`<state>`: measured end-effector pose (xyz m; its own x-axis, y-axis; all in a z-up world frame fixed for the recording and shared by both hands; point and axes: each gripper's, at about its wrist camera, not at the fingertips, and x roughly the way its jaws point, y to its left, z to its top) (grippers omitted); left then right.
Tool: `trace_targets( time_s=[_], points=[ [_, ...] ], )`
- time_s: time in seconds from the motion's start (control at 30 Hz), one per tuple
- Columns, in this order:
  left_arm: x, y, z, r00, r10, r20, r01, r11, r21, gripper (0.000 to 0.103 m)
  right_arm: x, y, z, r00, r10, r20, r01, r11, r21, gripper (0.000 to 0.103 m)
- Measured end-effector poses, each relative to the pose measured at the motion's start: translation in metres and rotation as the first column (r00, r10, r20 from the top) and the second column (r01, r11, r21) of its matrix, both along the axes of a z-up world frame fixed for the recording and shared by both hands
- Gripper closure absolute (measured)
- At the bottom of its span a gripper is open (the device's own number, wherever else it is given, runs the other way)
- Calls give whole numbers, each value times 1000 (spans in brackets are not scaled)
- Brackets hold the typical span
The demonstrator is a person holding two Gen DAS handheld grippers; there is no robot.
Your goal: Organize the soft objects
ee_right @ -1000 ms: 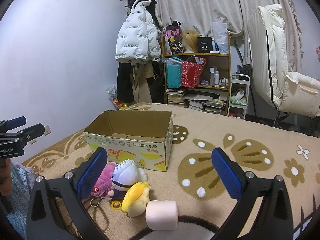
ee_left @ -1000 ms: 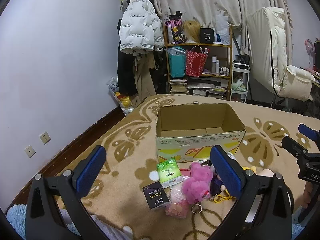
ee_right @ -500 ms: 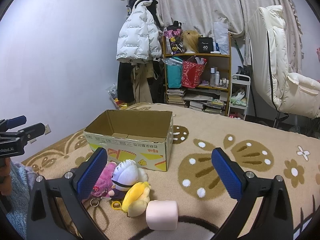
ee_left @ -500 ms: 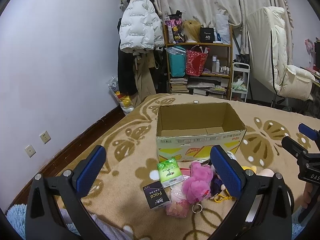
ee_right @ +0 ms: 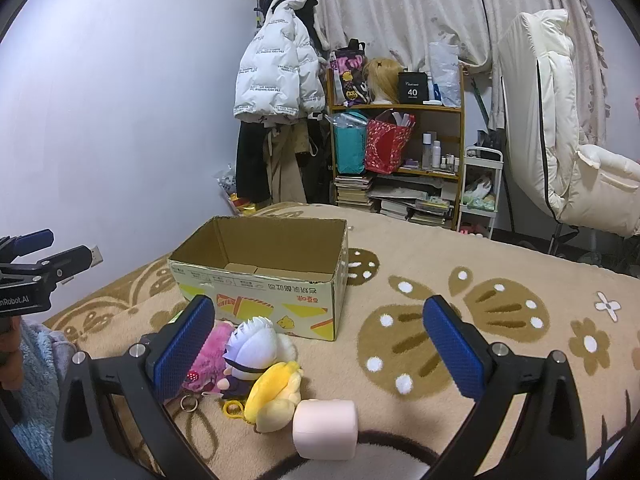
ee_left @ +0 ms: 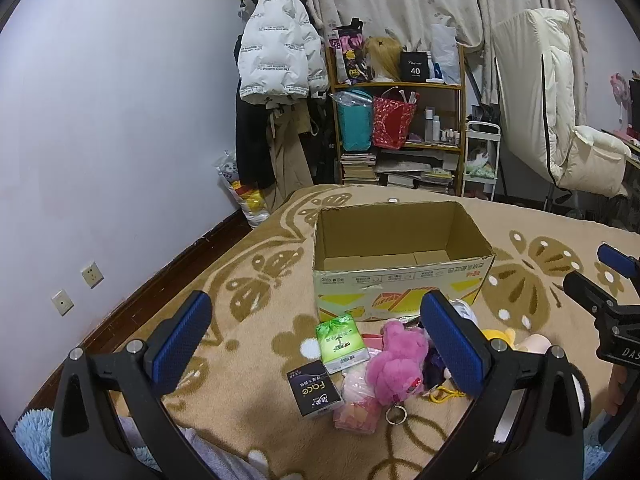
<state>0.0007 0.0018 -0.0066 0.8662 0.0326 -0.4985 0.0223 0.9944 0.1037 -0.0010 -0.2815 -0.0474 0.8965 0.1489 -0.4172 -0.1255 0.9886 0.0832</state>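
An open cardboard box (ee_left: 400, 276) stands on the beige patterned blanket; it also shows in the right wrist view (ee_right: 264, 280), and nothing shows inside it. In front of it lies a pile: a pink plush (ee_left: 396, 364), a green tissue pack (ee_left: 342, 343), a black Face pack (ee_left: 314, 389) and a pale pink packet (ee_left: 356, 408). The right wrist view shows the pink plush (ee_right: 210, 356), a white-haired doll (ee_right: 254, 344), a yellow plush (ee_right: 274, 390) and a pink cylinder (ee_right: 325, 428). My left gripper (ee_left: 316, 344) is open above the pile. My right gripper (ee_right: 318, 346) is open above the dolls.
A wooden shelf (ee_left: 400, 128) with bags and books stands at the far wall beside hanging coats (ee_left: 280, 64). A white padded chair (ee_left: 560, 120) is at the right. The wall (ee_left: 100, 140) runs along the left. The other gripper shows at each view's edge (ee_left: 608, 300).
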Motion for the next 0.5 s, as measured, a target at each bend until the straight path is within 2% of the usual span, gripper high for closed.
trace_targets(
  time_s=[0.5],
  points=[
    [-2, -5, 3, 1000, -12, 3, 12, 1000, 6, 0, -1, 0, 0, 1000, 2, -1, -2, 1000, 0, 0]
  ],
)
